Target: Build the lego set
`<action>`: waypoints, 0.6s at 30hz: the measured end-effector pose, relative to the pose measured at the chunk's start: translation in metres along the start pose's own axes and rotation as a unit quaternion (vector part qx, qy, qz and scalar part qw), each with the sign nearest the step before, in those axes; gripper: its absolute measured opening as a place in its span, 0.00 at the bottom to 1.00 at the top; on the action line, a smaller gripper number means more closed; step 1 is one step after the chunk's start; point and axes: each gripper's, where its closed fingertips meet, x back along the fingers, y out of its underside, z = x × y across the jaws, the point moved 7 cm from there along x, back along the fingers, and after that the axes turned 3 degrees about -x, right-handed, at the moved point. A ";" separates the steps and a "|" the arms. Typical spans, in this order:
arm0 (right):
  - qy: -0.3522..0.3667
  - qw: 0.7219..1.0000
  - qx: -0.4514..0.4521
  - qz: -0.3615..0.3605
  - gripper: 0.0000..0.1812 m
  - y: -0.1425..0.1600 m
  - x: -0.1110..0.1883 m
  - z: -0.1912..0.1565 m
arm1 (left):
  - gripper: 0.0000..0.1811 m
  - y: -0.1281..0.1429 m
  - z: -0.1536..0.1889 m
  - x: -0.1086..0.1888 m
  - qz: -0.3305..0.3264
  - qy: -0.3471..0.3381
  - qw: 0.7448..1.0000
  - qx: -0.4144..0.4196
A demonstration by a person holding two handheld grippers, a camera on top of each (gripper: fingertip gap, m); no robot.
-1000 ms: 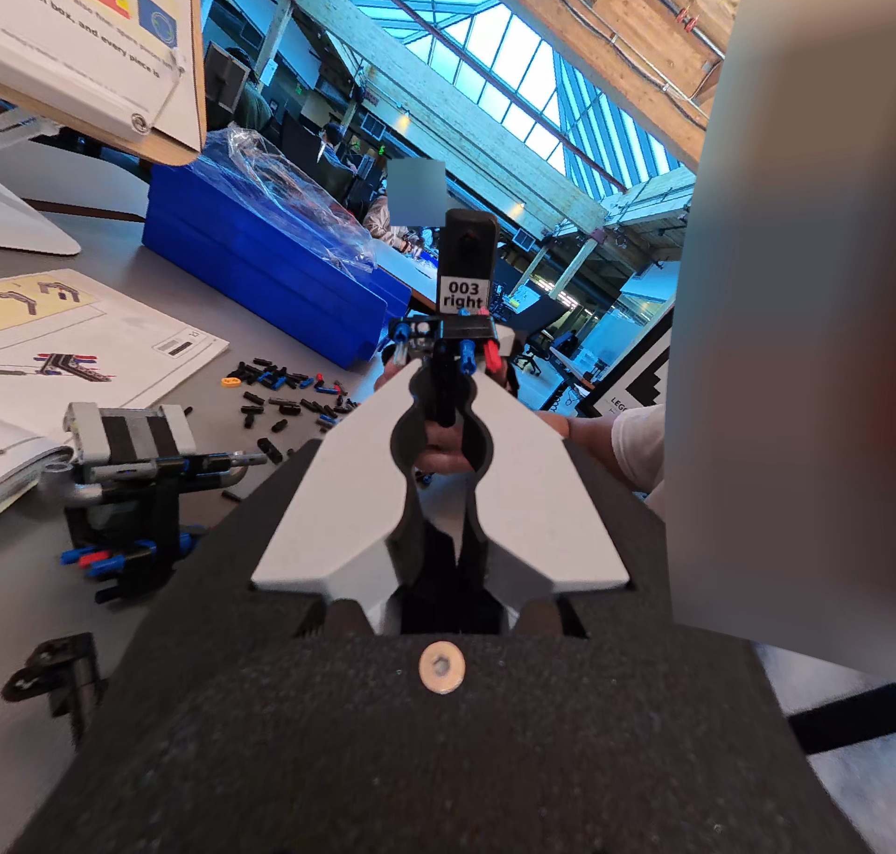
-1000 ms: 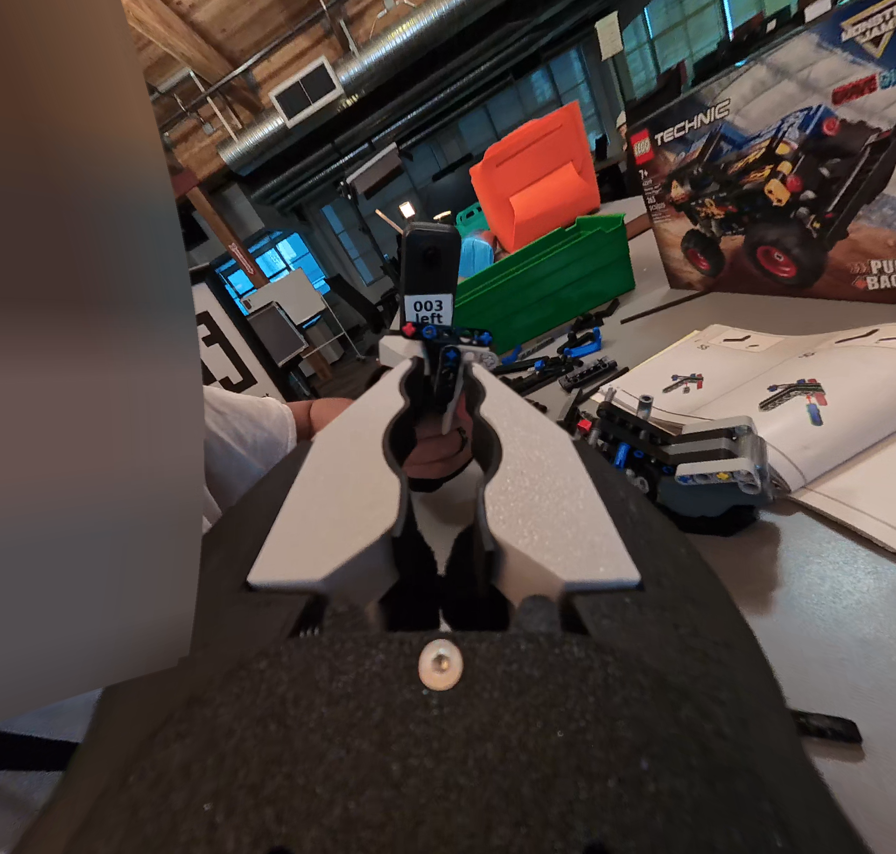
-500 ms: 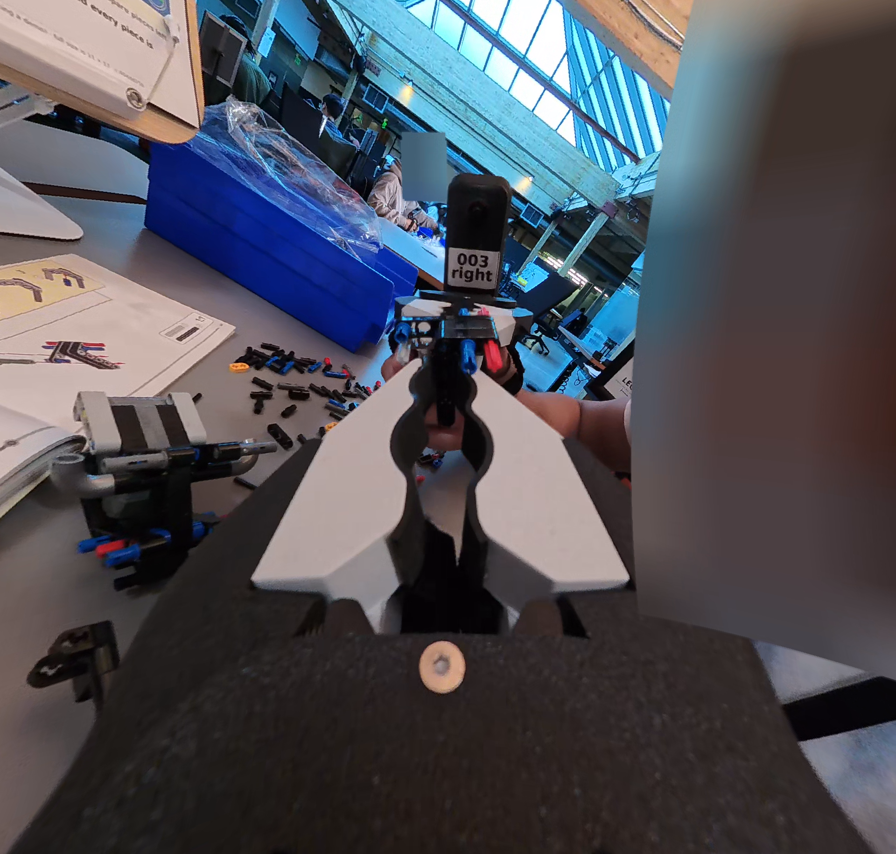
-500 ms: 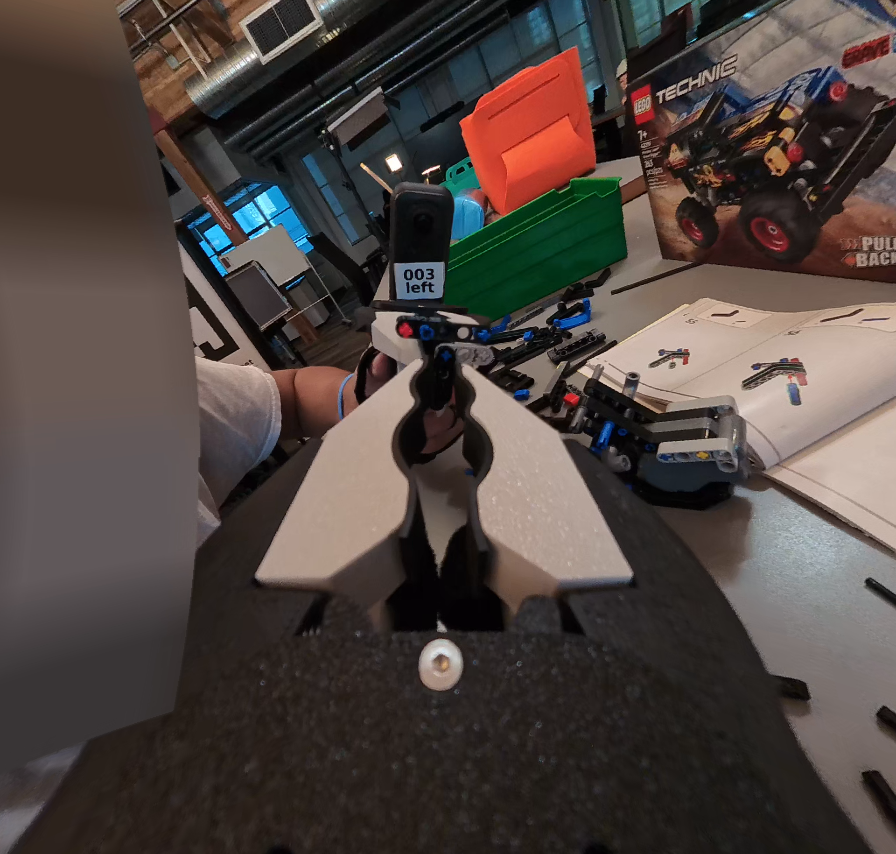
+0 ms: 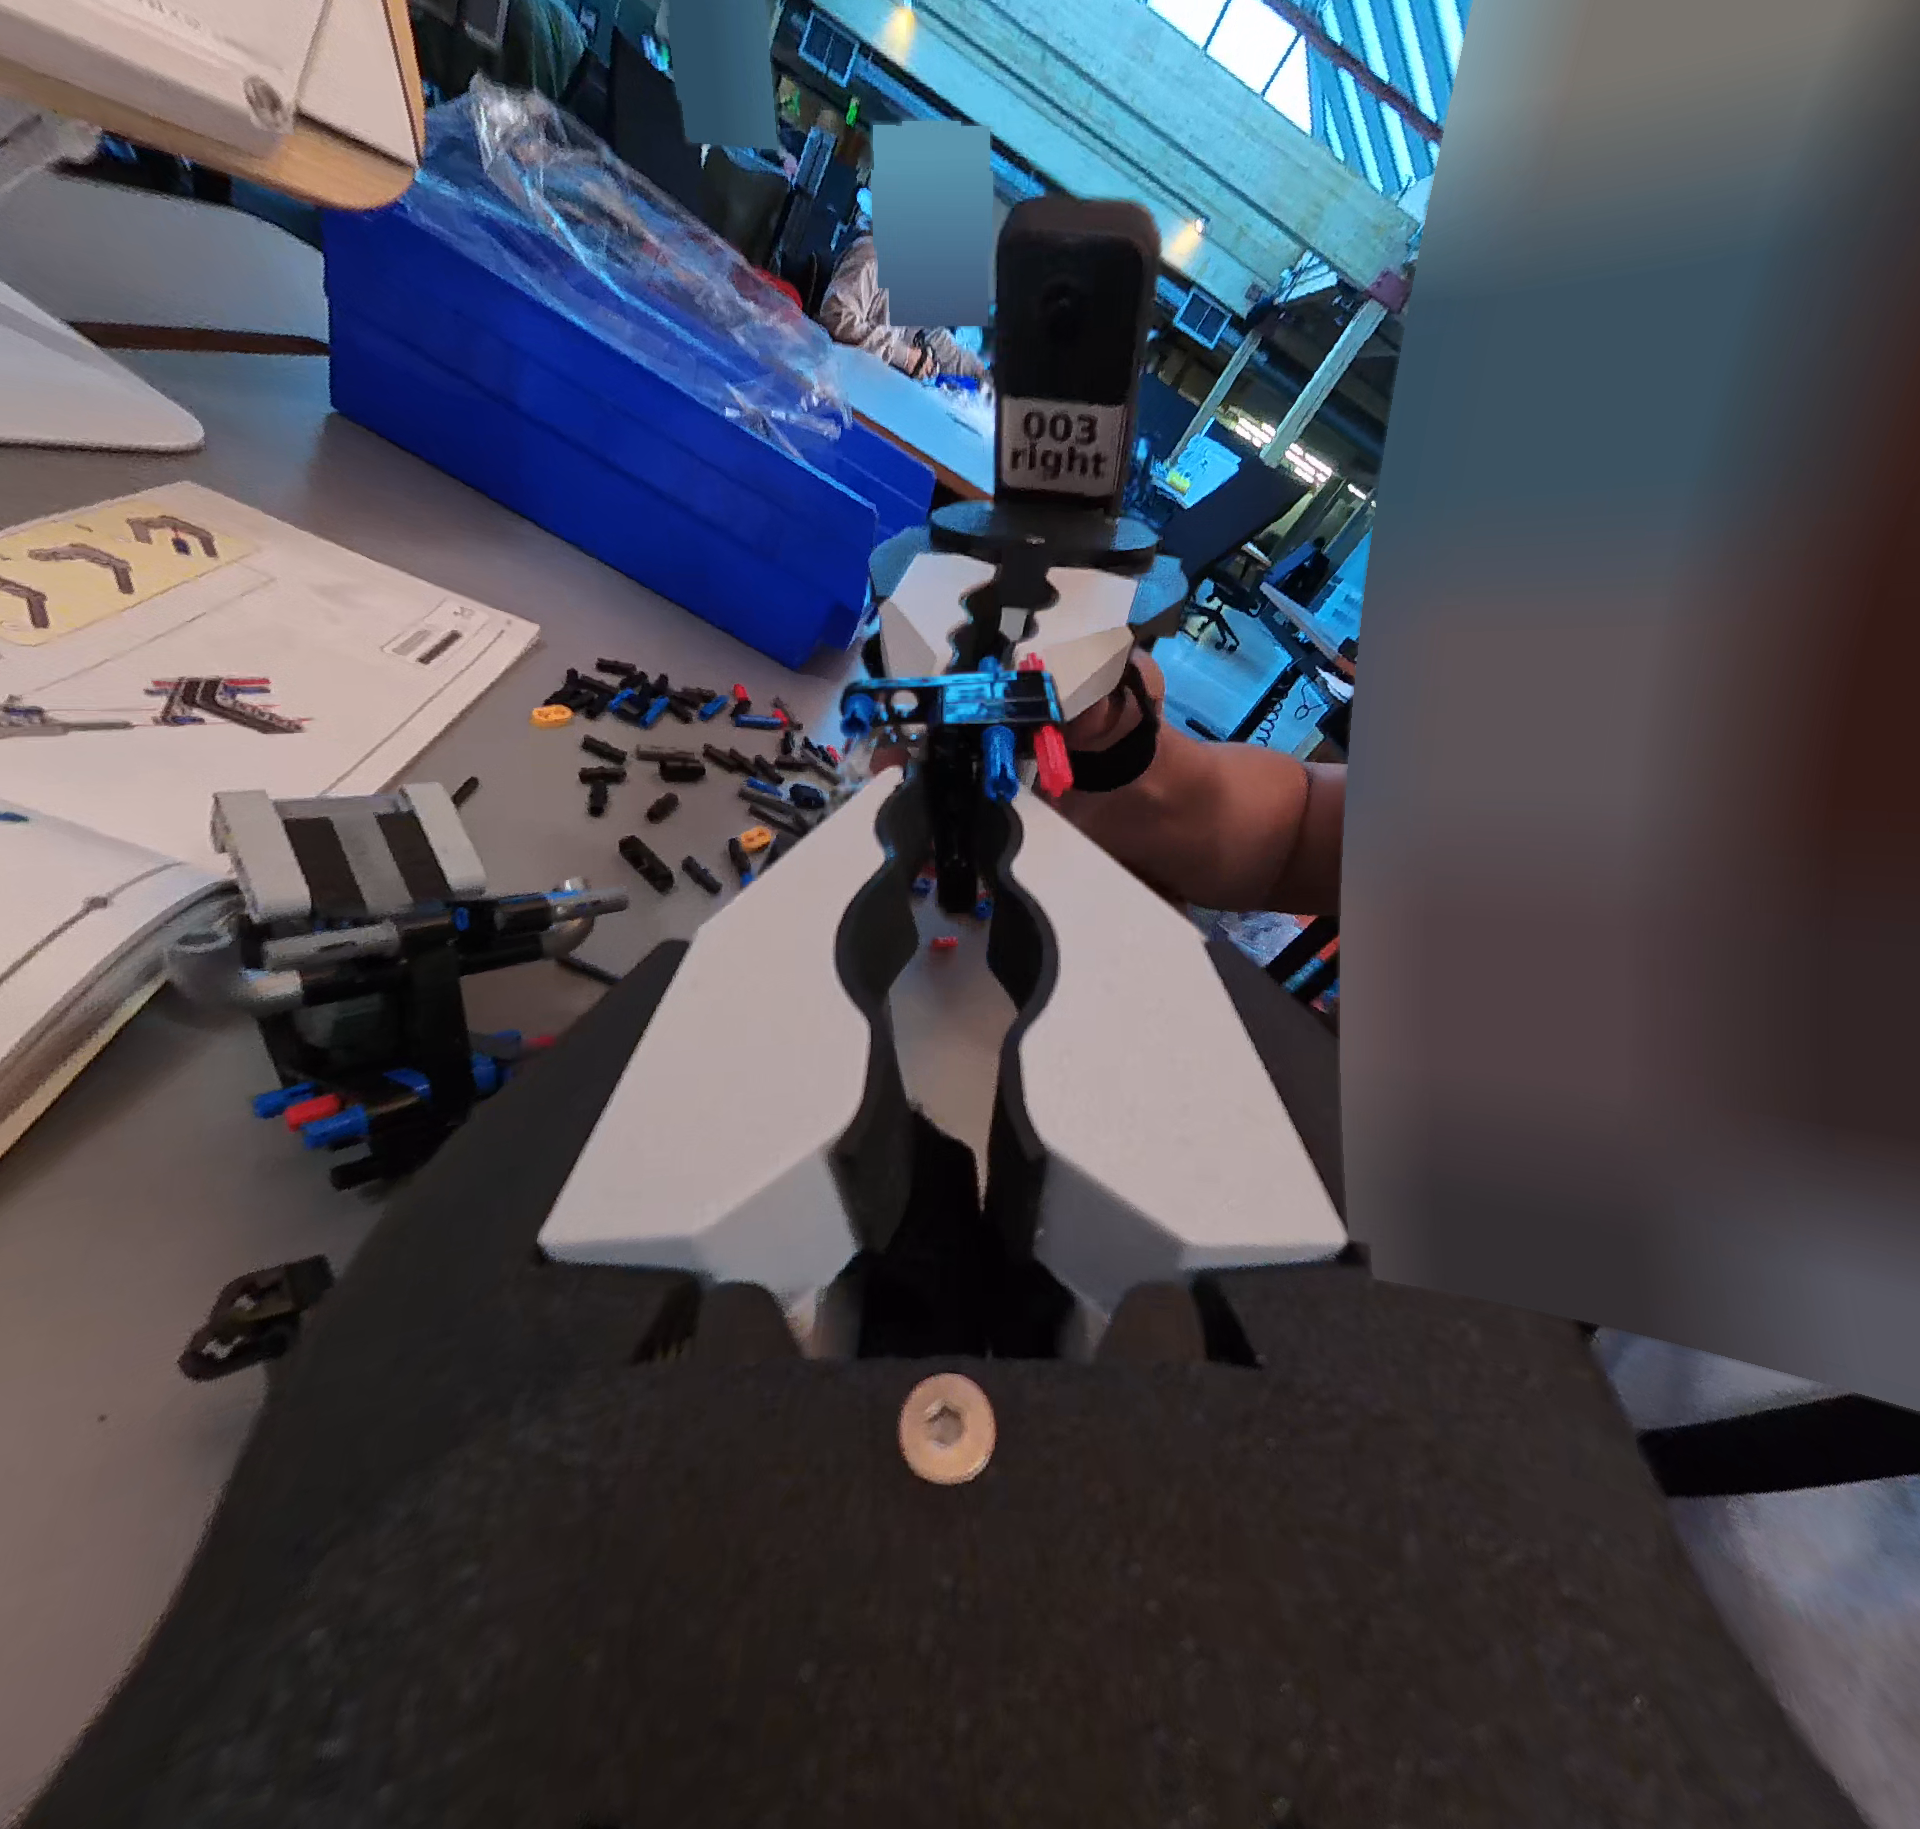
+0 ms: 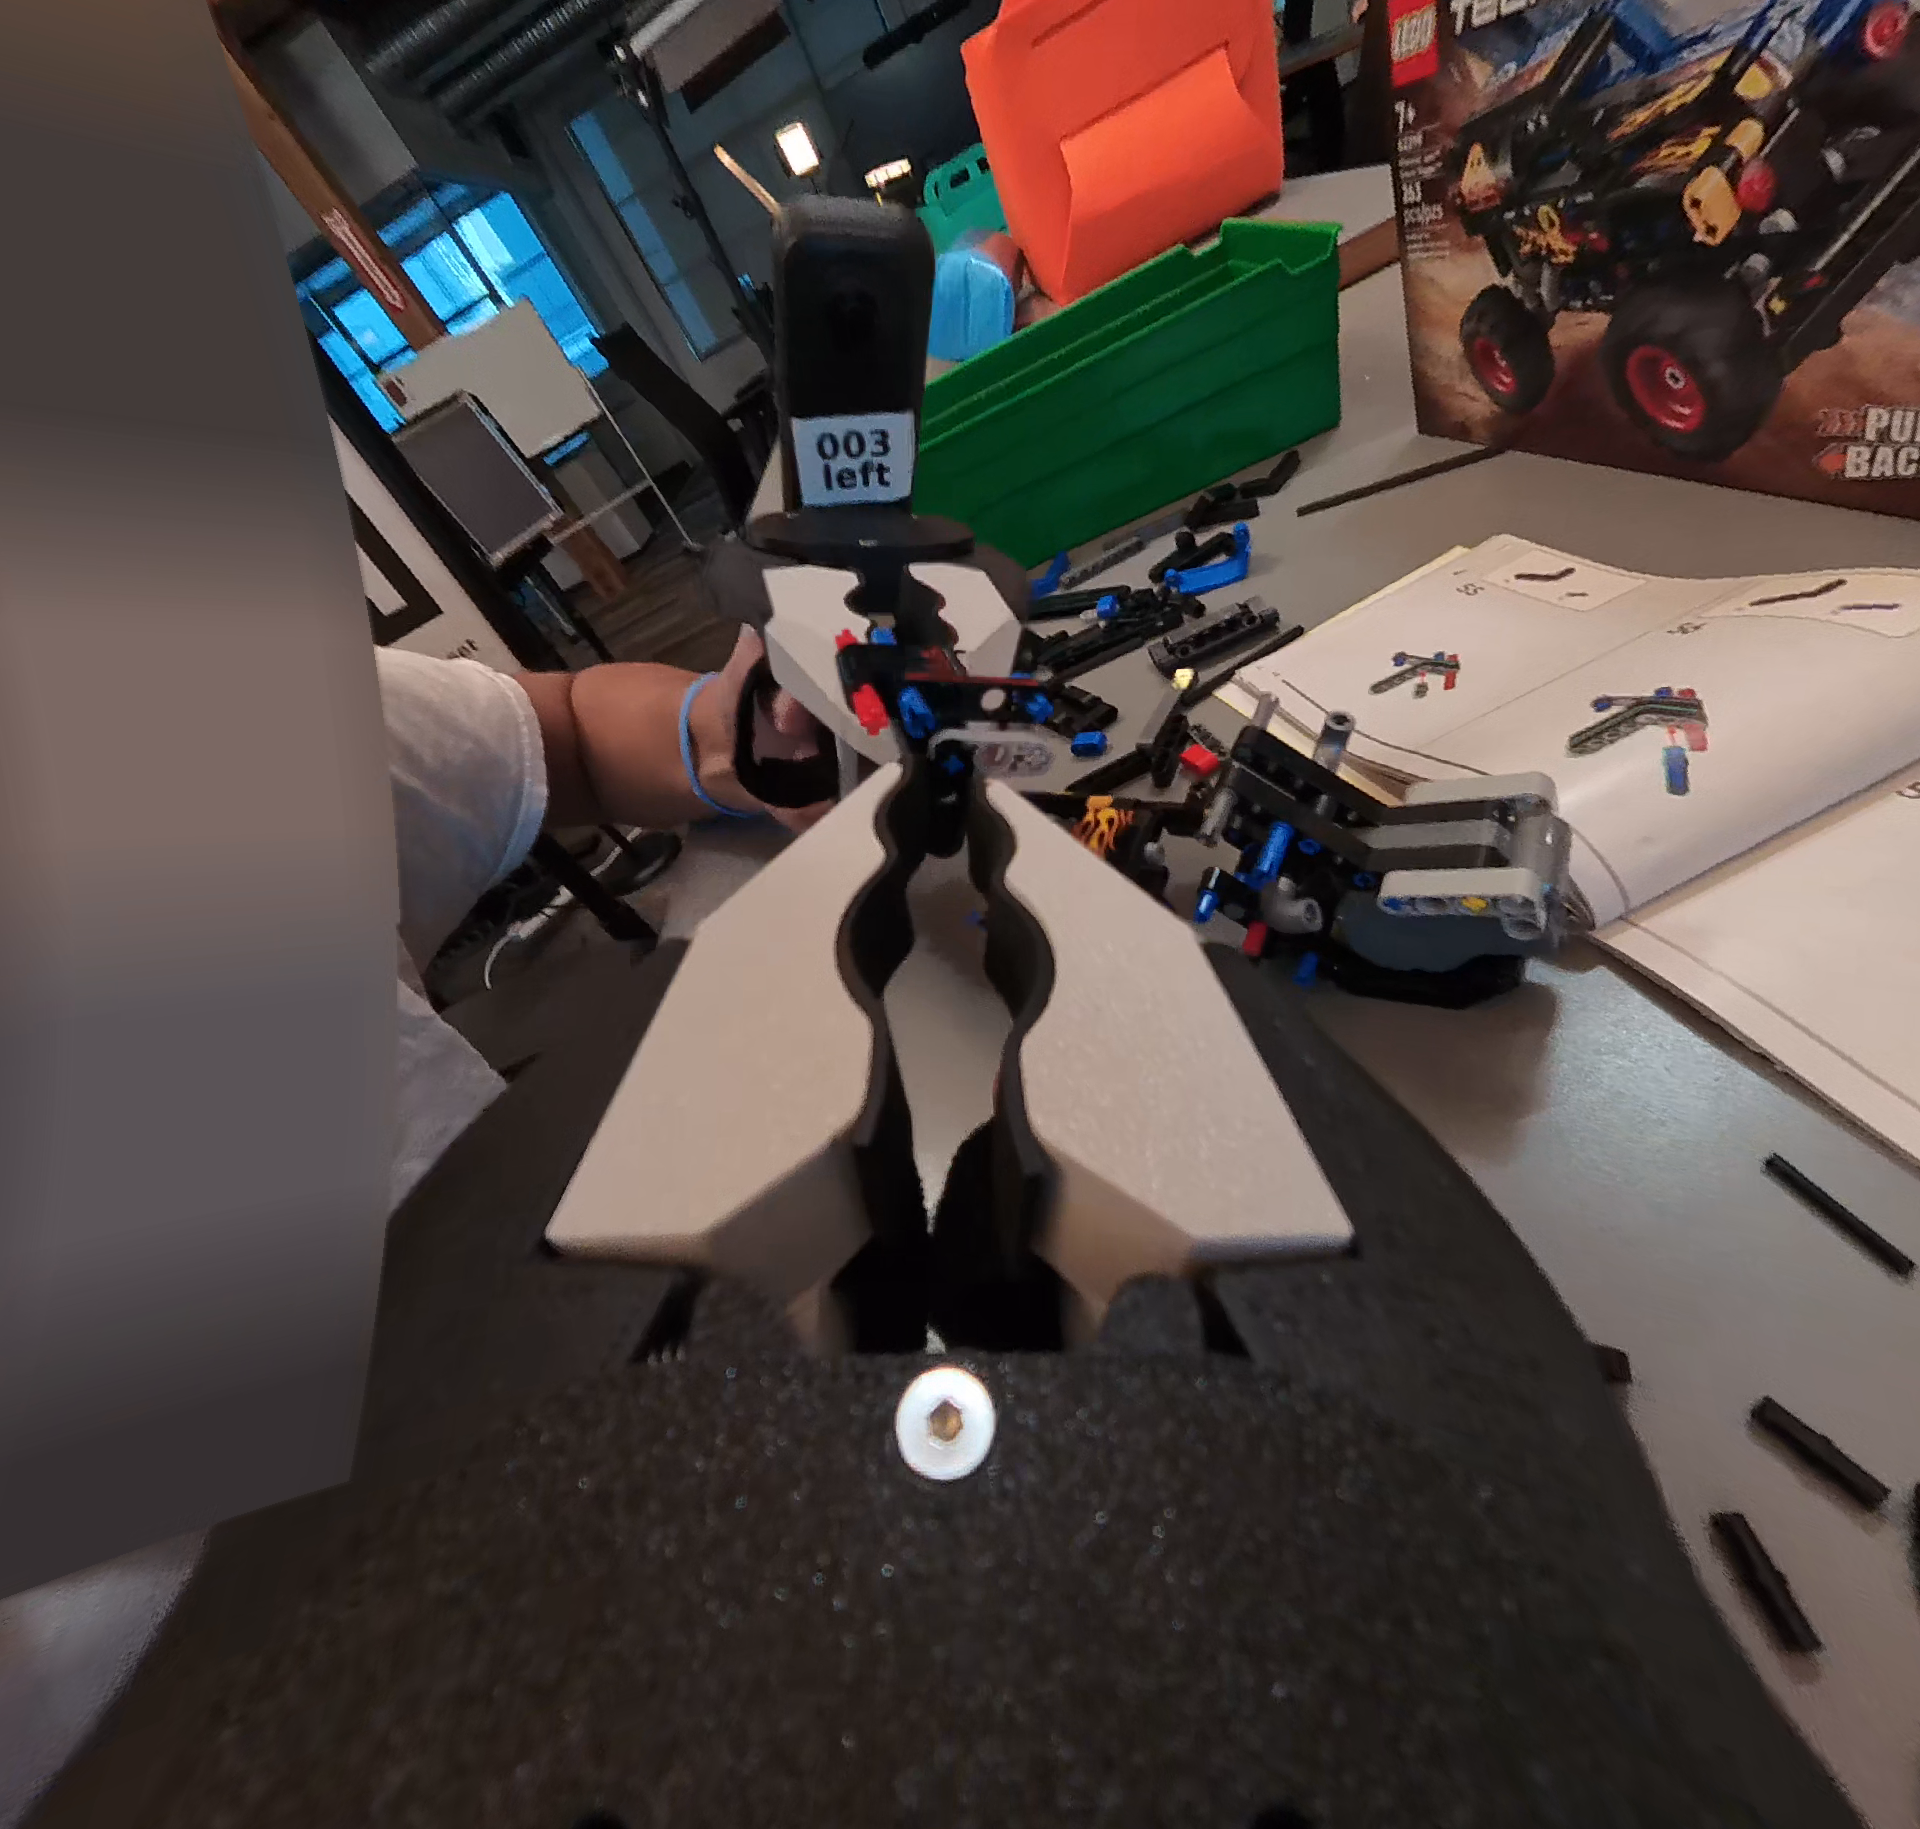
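My left gripper [image 5: 956, 803] is shut on the black upright beam of a small lego sub-assembly [image 5: 951, 709]. The sub-assembly has a black crossbar with blue and red pins. My right gripper [image 6: 940, 792] faces the left one and is shut on the same sub-assembly [image 6: 935, 699], held in the air over the table's front edge. The right gripper also shows in the left wrist view [image 5: 1003, 626], and the left gripper in the right wrist view [image 6: 894, 636]. The part-built grey and black chassis [image 5: 353, 948] stands on the table beside them and also shows in the right wrist view [image 6: 1392, 865].
An open instruction booklet [image 5: 260, 636] [image 6: 1558, 699] lies behind the chassis. Loose pins [image 5: 686, 740] and beams [image 6: 1174, 616] are scattered on the grey table. A blue bin [image 5: 582, 449], a green bin [image 6: 1132, 397] and the set's box [image 6: 1662, 200] stand at the back. Black pins [image 6: 1818, 1447] lie near the front. Left and right tips are no more than a few centimetres apart.
Both grippers have tilted down toward the table and come a little closer together, still holding the sub-assembly. More of the table shows now.
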 end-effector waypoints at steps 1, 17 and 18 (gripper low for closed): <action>0.001 1.000 -0.001 -0.006 0.03 0.001 0.000 0.001 | 0.03 0.001 -0.001 0.000 -0.004 0.004 1.000 0.009; 0.028 0.997 0.068 0.003 0.12 0.003 -0.004 -0.001 | 0.03 0.001 -0.012 0.000 0.020 0.000 0.998 0.059; 0.054 0.993 0.103 -0.003 0.14 0.003 -0.006 -0.003 | 0.03 0.001 -0.014 0.000 0.031 -0.005 0.997 0.068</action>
